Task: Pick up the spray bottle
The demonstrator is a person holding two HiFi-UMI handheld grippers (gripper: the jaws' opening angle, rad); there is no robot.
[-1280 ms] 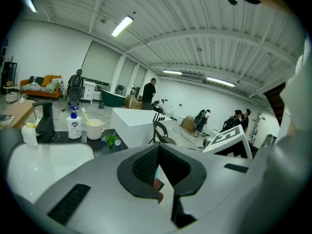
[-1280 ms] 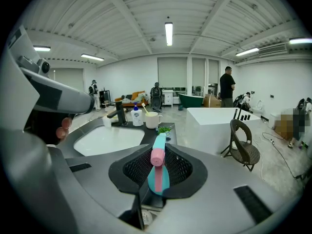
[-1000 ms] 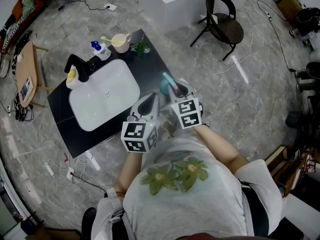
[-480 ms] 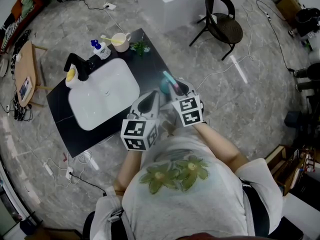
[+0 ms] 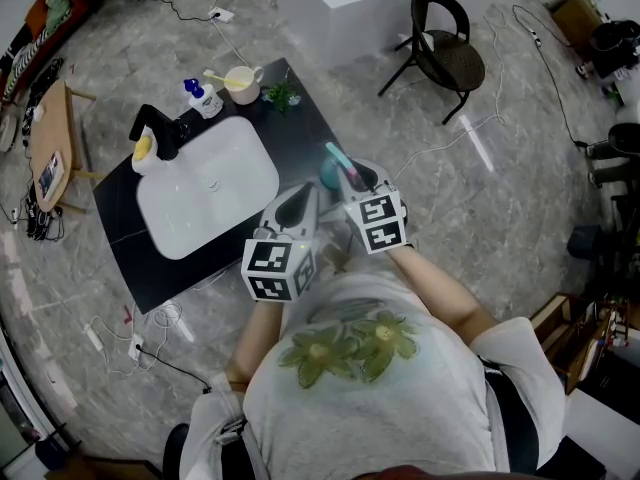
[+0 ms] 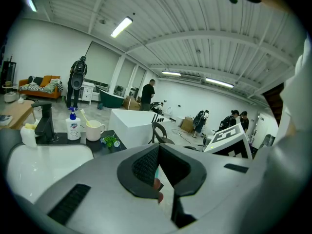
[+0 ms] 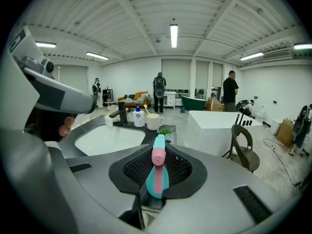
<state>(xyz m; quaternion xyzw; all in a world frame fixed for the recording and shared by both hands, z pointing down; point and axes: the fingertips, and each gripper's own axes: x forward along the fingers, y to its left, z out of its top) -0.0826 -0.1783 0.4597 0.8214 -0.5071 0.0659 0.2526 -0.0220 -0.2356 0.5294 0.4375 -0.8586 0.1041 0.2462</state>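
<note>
The spray bottle [image 5: 333,165] is teal with a pink nozzle and trigger. My right gripper [image 5: 352,178] is shut on it, holding it upright above the near right corner of the black counter [image 5: 310,120]. In the right gripper view the bottle [image 7: 157,178] stands between the black pads, its pink head above them. My left gripper [image 5: 297,204] hovers just left of the right one, over the counter's near edge. In the left gripper view its jaws [image 6: 157,164] meet with nothing gripped; a sliver of the teal and pink bottle shows beyond them.
A white sink basin [image 5: 205,188] fills the counter, with a black faucet [image 5: 160,133] at its far left. A soap pump bottle [image 5: 205,100], a mug with a toothbrush [image 5: 240,83] and a small plant [image 5: 281,96] stand at the back. A black chair [image 5: 450,48] stands beyond on the floor.
</note>
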